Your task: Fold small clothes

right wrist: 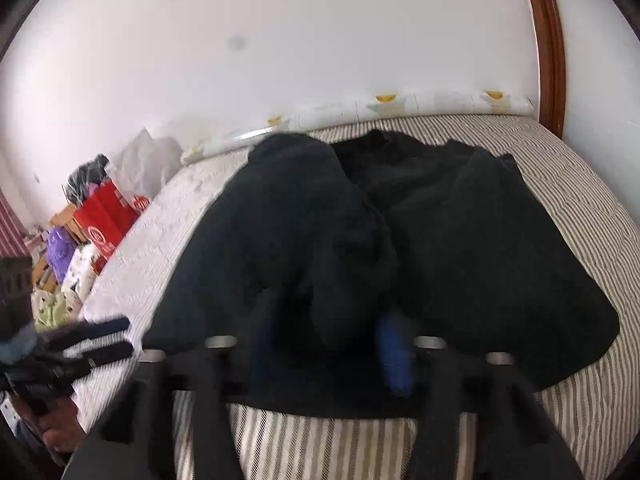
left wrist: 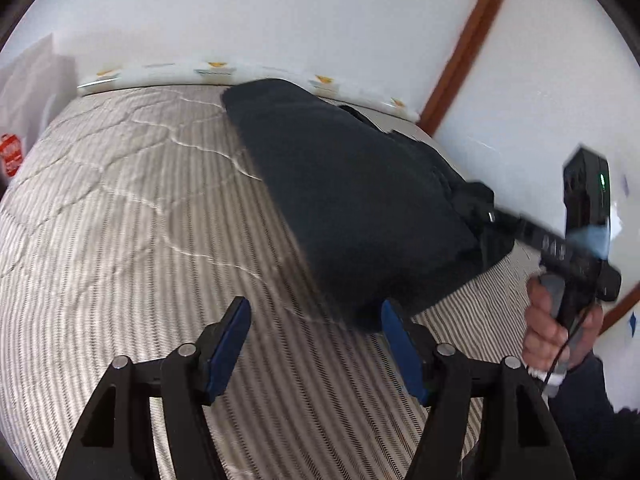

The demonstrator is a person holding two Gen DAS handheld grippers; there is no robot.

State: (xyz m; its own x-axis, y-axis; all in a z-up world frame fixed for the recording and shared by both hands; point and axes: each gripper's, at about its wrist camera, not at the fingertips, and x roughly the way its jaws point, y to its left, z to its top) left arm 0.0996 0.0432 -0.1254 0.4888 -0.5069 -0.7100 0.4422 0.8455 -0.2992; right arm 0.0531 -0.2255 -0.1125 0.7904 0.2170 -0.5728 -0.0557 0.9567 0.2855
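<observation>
A dark navy garment (left wrist: 352,208) lies on the striped bed (left wrist: 120,240), partly folded over itself. My left gripper (left wrist: 316,320) is open and empty; its right blue pad (left wrist: 400,344) sits at the garment's near corner. The right gripper shows in the left wrist view (left wrist: 492,216) at the garment's right edge, where dark cloth bunches around its tip. In the right wrist view the garment (right wrist: 480,240) fills the middle, and a thick fold of it lies between the blurred fingers of my right gripper (right wrist: 328,344). The left gripper also shows in the right wrist view (right wrist: 108,338), at the lower left.
A white wall and a patterned bolster (right wrist: 400,104) run along the bed's far edge. A wooden frame (right wrist: 548,40) stands at the right. Beyond the bed's left side are a red bag (right wrist: 108,216), white bags and piled clothes (right wrist: 60,264).
</observation>
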